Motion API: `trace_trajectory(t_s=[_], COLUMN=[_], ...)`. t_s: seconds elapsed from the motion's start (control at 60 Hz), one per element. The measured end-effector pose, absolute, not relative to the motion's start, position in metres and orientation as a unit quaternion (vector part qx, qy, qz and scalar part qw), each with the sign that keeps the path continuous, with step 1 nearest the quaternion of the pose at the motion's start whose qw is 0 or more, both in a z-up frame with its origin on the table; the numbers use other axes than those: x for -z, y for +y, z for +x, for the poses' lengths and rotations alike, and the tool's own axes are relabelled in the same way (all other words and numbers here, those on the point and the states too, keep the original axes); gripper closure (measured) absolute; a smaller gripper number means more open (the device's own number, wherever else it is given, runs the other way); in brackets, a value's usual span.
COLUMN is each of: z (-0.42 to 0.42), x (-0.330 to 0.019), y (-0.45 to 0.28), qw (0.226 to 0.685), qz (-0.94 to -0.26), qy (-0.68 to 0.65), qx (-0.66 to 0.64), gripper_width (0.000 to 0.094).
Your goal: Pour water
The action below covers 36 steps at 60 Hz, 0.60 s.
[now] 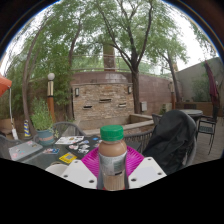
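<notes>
Tongs [113, 172] clamped around green-capped bottle [113, 155]

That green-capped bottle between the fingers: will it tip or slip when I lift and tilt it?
The bottle looks tall and narrow, so probably tippy. Its brownish body seems smooth, perhaps slippery against the pink pads. The green cap appears on, so it likely won't spill yet.

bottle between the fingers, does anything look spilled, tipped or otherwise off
Nothing stands out. The green-capped bottle stands upright between the gripper fingers with its cap on, and no spill shows. The table behind is cluttered with papers and a glass, but nothing looks knocked over.
</notes>
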<state>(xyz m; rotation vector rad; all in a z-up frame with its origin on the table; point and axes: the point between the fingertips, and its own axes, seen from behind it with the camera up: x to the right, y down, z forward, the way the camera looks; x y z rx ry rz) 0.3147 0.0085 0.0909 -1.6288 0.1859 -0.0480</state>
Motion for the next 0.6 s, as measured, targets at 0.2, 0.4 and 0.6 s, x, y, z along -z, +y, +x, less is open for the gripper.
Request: trace_trajectory(t_s=[0.2, 0.4, 0.6], z=[0.315, 0.316, 0.314], x=[-0.055, -0.066, -0.052], y=[0.006, 0.011, 0.003], qw=[0.672, 0.68, 0.64], qz=[-0.737, -0.728, -0.763], qy=[0.053, 0.075, 0.087], qx=[0.047, 0.041, 0.031], gripper_width=[0.0626, 0.0564, 0.0139])
